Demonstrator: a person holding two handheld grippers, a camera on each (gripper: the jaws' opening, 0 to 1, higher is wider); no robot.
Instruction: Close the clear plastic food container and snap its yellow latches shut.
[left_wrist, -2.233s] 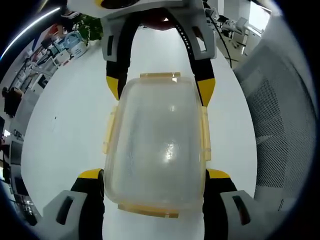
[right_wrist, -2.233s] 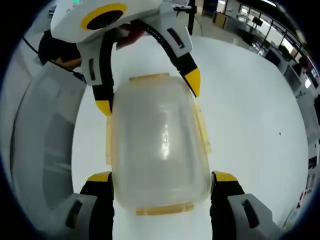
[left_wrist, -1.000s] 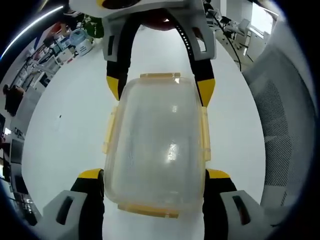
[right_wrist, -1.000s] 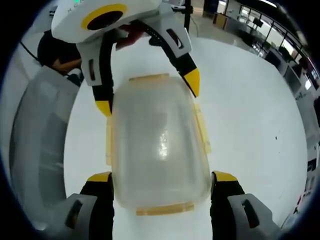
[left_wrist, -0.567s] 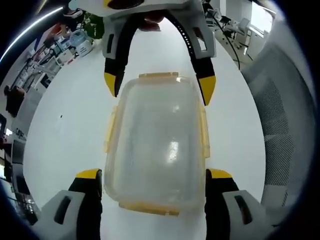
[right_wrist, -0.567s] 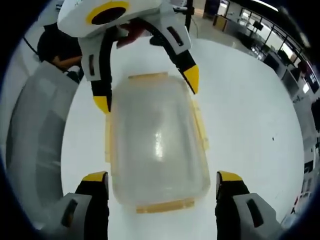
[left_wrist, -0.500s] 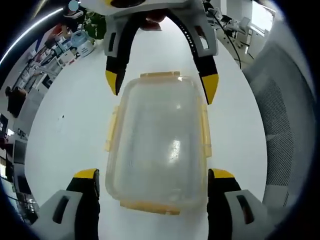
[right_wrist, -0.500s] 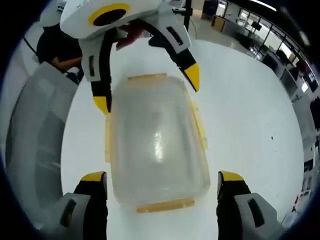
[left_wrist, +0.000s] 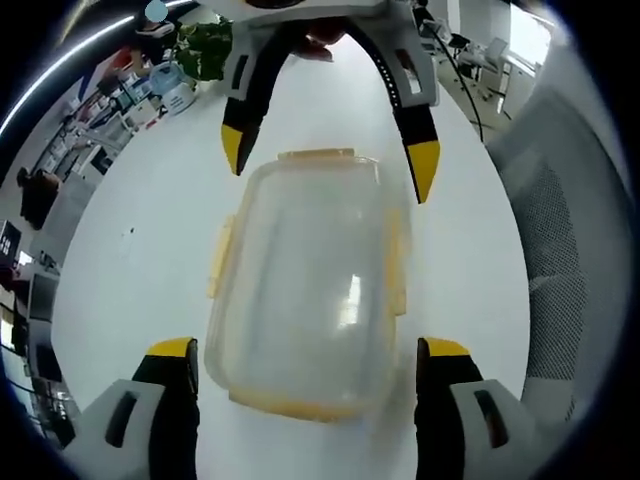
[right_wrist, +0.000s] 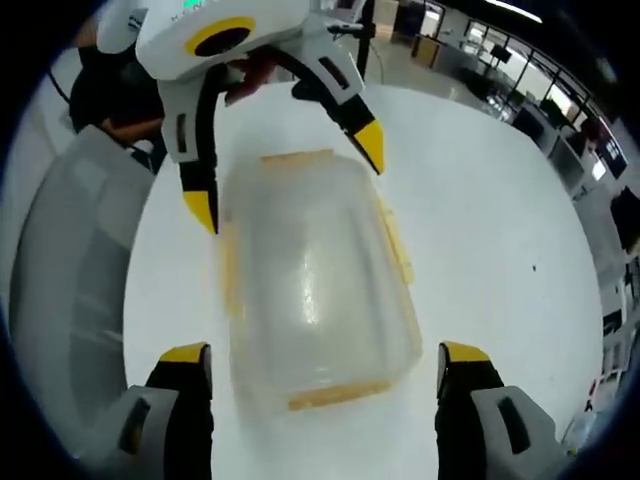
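Left gripper view puts your left gripper at the bottom edge, its two yellow-tipped jaws spread wide, one on each side of the near end of the clear container and not touching it. The container lies on the white table with its lid on top; a yellow latch runs along the left long side, another latch along the right, and yellow strips edge the near and far ends. Whether any latch is snapped down you cannot tell from here. Beyond the far end, your right gripper reaches in from the top, its jaws also spread, tips just off the far corners of the container. Past the table on the right stands a grey mesh chair back; shelves with clutter and a green plant lie far off at upper left.

Right gripper view gives you the same scene from the other end. Your right gripper has its jaws wide apart at the bottom, flanking the container with white table showing on both sides. The container sits a little askew between them. Your left gripper comes down from the top, open, its tips near the far corners. A grey chair stands at the left.
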